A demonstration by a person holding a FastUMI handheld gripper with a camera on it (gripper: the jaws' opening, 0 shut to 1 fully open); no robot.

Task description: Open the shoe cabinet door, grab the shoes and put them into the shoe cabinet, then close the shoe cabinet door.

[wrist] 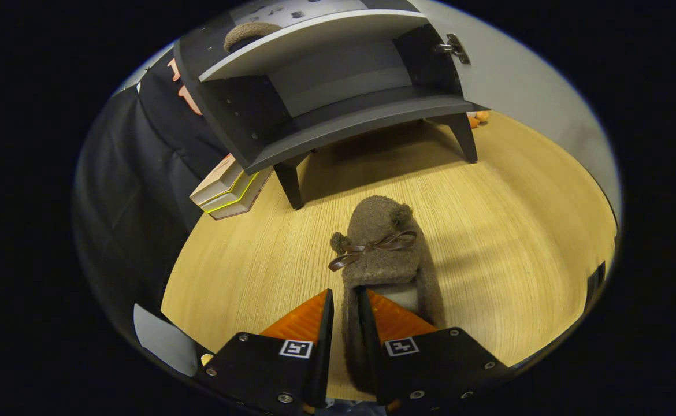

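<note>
A fuzzy brown slipper (385, 254) rests on a pale wooden bench (517, 231), its rounded toe pointing away toward a dark shoe cabinet (326, 110). The tool (345, 306) is closed on the slipper's near side wall: one finger sits outside the wall and the other inside the shoe's opening, so both press on the fabric edge between them. A thin brown ribbon bow (372, 247) with small pompoms lies across the top of the slipper, just ahead of the fingers. Beyond the slipper, the cabinet stands on short dark legs, and its light-coloured door (523, 75) is swung open to one side, with a metal hinge (452, 47) visible on its inner face. The lower compartment, facing the slipper, has a bare grey floor. On the shelf above it, a second brown fuzzy shoe (249, 33) is partly visible. Beside the cabinet, on the side away from the door, a small stack of books (231, 188) leans against it at the bench edge.
</note>
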